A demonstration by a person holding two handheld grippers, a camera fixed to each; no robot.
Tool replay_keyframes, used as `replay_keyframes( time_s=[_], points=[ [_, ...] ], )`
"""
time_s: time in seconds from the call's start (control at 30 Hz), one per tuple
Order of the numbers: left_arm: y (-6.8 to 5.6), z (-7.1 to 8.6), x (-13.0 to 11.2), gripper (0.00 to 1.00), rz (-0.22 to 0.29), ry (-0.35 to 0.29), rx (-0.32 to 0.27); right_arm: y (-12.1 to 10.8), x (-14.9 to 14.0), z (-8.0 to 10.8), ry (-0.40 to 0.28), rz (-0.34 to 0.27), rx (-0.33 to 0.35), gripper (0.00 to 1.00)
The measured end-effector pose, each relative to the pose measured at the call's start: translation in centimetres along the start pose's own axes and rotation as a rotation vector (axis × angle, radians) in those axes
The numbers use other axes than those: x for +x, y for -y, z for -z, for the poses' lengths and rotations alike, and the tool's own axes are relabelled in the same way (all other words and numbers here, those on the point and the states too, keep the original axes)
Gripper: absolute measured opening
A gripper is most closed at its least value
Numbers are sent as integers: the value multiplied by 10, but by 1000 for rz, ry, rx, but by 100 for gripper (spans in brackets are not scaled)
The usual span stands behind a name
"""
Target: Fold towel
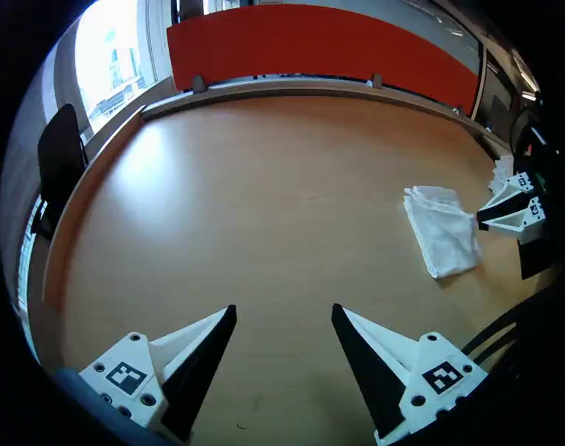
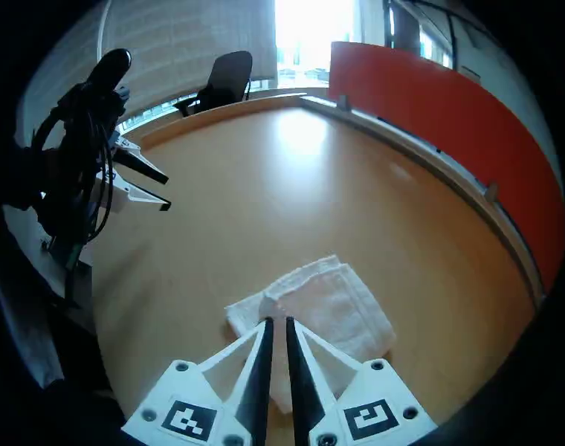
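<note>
At near edge of the desk [image 1: 268, 193], well off the red divider [image 2: 446, 111]: white towel [image 2: 327, 312] lying folded in layers, right gripper [image 2: 273, 323] clenched to a slit at its hem (pinching cloth or not, can't tell), left gripper [image 1: 284, 312] released wide over bare wood. Could peel the fold open if lifted w/ one layer caught. Get layers from right gripper view, full outline from left gripper view.

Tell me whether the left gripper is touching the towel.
Apart. The left gripper view shows the left gripper open over bare table, the towel lying well off to its right.
</note>
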State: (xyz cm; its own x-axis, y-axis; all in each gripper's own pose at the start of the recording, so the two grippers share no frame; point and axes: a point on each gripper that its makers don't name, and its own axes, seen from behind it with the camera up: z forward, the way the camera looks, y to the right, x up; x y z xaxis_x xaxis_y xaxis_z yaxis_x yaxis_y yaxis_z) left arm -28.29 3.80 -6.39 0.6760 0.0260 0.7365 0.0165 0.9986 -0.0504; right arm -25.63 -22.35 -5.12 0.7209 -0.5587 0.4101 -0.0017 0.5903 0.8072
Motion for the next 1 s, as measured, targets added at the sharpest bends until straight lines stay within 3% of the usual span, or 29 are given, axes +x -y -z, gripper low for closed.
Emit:
replay_keyframes(
  time_s=[0.17, 0.3, 0.37, 0.7, 1.0],
  points=[
    [2, 1, 0, 95, 2, -1, 3, 2, -2, 2, 1, -4, 1, 38],
    [2, 2, 0, 95, 5, -4, 3, 2, -7, 4, 8, -15, -6, 61],
    [2, 2, 0, 95, 5, -5, 3, 2, -9, 5, 10, -21, -10, 66],
    [1, 3, 1, 95, 3, -7, 1, 2, -24, 8, 31, -45, -25, 66],
    [2, 3, 0, 95, 3, -6, 1, 0, -54, 11, 80, -61, -47, 66]
  ],
)
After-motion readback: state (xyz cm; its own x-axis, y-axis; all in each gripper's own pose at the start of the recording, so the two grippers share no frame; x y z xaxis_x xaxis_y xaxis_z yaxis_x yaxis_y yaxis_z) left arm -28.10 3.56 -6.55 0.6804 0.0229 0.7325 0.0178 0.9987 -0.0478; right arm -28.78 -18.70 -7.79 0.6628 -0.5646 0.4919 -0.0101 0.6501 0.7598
